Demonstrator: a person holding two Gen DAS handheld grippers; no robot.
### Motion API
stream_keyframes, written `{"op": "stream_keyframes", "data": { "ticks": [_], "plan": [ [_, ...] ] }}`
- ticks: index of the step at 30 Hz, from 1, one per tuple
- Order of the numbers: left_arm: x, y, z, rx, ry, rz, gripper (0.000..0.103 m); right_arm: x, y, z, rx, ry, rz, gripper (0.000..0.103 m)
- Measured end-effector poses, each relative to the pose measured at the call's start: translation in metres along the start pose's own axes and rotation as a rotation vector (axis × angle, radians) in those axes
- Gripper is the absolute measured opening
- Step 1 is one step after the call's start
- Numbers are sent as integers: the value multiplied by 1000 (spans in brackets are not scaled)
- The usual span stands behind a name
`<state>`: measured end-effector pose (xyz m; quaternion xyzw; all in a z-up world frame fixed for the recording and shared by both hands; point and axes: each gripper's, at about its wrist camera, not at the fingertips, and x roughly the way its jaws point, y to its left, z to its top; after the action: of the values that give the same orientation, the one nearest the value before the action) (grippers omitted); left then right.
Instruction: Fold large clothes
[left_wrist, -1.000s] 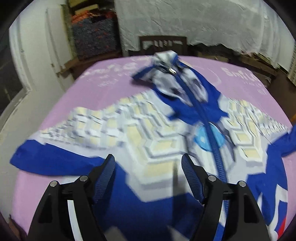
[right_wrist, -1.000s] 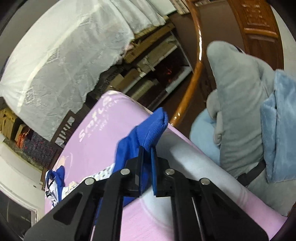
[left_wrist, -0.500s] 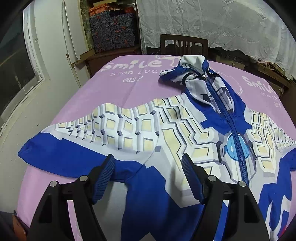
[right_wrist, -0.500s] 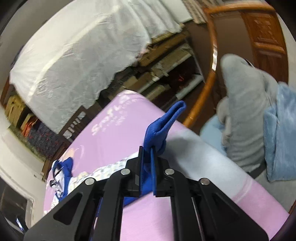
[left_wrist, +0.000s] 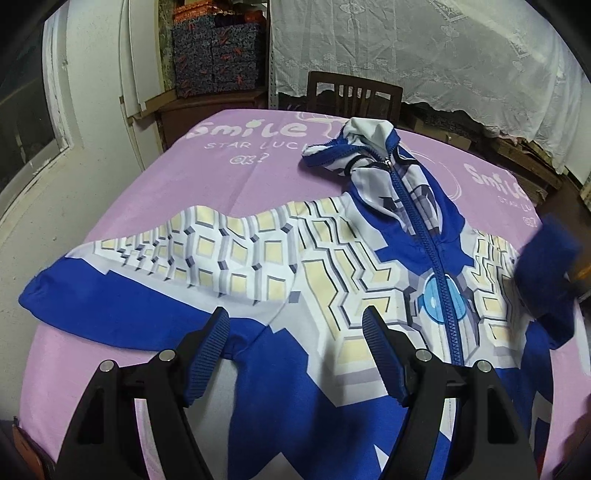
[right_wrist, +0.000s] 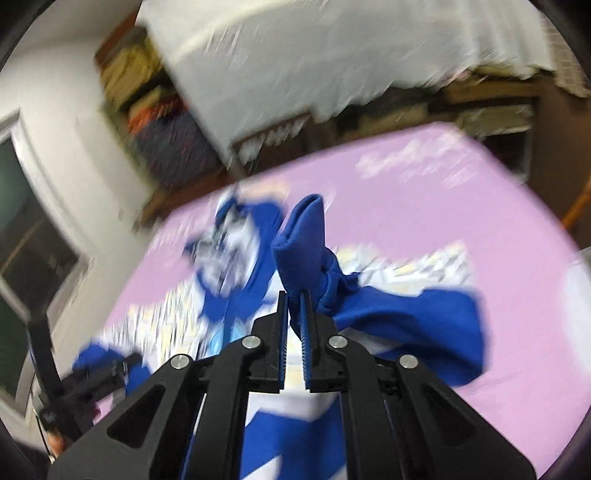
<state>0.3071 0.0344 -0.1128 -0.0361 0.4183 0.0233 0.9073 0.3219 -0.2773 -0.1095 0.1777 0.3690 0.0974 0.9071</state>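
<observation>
A blue and white zip jacket (left_wrist: 332, 266) with a cream block pattern lies front up on the pink table cover (left_wrist: 229, 173), its hood toward the far edge. One sleeve stretches flat to the left, ending in a blue cuff (left_wrist: 40, 295). My left gripper (left_wrist: 295, 332) hovers open over the jacket's lower body with nothing between its fingers. My right gripper (right_wrist: 293, 306) is shut on the other sleeve's blue cuff (right_wrist: 299, 236), which is lifted over the jacket; this cuff (left_wrist: 546, 262) shows blurred at the right of the left wrist view.
A dark wooden chair (left_wrist: 354, 96) stands behind the table's far edge. White lace cloth (left_wrist: 424, 55) covers shelves at the back. Patterned boxes (left_wrist: 218, 55) are stacked at the back left beside a white wall (left_wrist: 99, 110). The right wrist view is motion blurred.
My right gripper has swung the held blue cuff from the table's right edge in over the jacket, rolling as it went. The left gripper drifted slightly and stays open.
</observation>
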Motion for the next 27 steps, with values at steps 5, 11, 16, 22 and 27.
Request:
{"op": "stream_keyframes", "data": {
  "ticks": [5,11,16,22,27],
  "plan": [
    [3,-5,-2,14,18,-30,75,40,11,-28,-78,167,-6,13],
    [4,-20,-8,50,45,-122,75,-32,8,-21,-141,-12,18,45],
    [10,-59,-7,115,116,-201,74,-63,-42,-3,-85,-110,-86,41],
    [19,-125,15,203,129,-285,74,-61,-99,-3,86,-114,-56,30],
    [60,-152,23,189,202,-286,71,-63,-116,-3,134,-117,-38,30]
  ]
}}
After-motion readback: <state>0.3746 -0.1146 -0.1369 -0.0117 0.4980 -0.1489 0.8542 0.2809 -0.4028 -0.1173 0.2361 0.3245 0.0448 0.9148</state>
